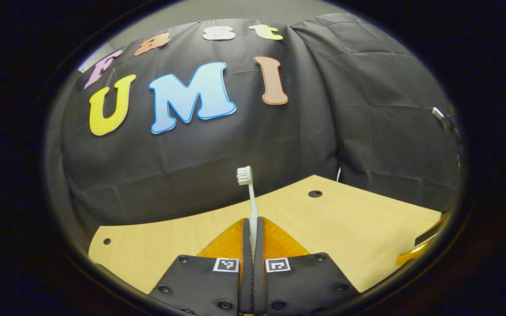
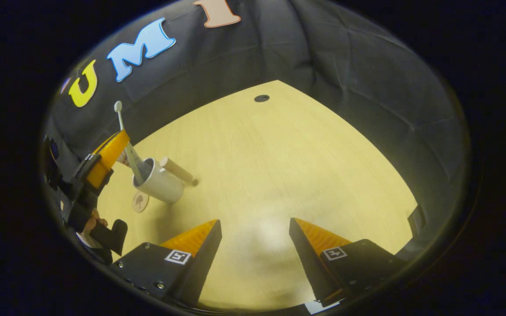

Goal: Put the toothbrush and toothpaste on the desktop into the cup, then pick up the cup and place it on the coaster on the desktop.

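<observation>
1. Toothbrush (image 1: 250,199) is pinched upright in the left tongs (image 1: 253,245), head up; seen from the right gripper view, its lower end is at or just inside the cup (image 2: 158,182) rim.
2. Right tongs (image 2: 255,239) are spread, nothing held, well apart from the cup.
3. Toothpaste (image 2: 178,170) lies on the counter (image 2: 279,153) touching the cup's far side; coaster (image 2: 140,202) sits just beside the cup.
4. Wood counter is enclosed by black cloth.

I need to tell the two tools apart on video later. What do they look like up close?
Both look alike: each tool, left and right, has two tapering, ribbed wedge fingers on black plates with visible screws, each plate carrying a small square black-and-white marker. Seen from the right gripper view, the left tool has a black body.
</observation>
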### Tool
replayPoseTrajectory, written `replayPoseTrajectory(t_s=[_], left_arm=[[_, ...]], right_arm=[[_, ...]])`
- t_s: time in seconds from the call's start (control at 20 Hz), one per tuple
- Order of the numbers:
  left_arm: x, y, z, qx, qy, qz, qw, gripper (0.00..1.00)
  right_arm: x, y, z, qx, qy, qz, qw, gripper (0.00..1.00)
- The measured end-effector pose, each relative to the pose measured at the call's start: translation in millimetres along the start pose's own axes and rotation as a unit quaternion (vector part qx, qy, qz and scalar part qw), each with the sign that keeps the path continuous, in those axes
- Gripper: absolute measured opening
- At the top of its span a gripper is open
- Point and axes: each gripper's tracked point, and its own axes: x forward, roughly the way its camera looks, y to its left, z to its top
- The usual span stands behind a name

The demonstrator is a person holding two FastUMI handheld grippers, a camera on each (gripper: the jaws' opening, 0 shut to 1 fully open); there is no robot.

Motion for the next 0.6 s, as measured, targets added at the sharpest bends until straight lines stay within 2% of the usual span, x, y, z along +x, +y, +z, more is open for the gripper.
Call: replayPoseTrajectory(t_s=[0.35,0.45,0.55,0.6], left_arm=[[1.4,-5.1,2.3,-0.002,-0.015,0.004,1.0,0.1],[-2.2,2.3,3.7,-0.004,-0.021,0.017,1.0,0.18],[-3.9,3.7,3.7,-0.007,-0.023,0.023,0.999,0.17],[-4.6,4.5,0.8,-0.006,-0.019,0.027,0.999,0.27]], right_arm=[[-5.0,-5.2,-4.5,0.002,0.004,-0.007,1.0,0.93],[-6.2,-6.0,-5.2,0.0,0.005,-0.007,1.0,0.93],[-5.3,-4.5,-5.1,-0.001,0.006,-0.005,1.0,0.93],[-4.5,-3.1,-5.0,-0.003,0.007,-0.004,1.0,0.93]])
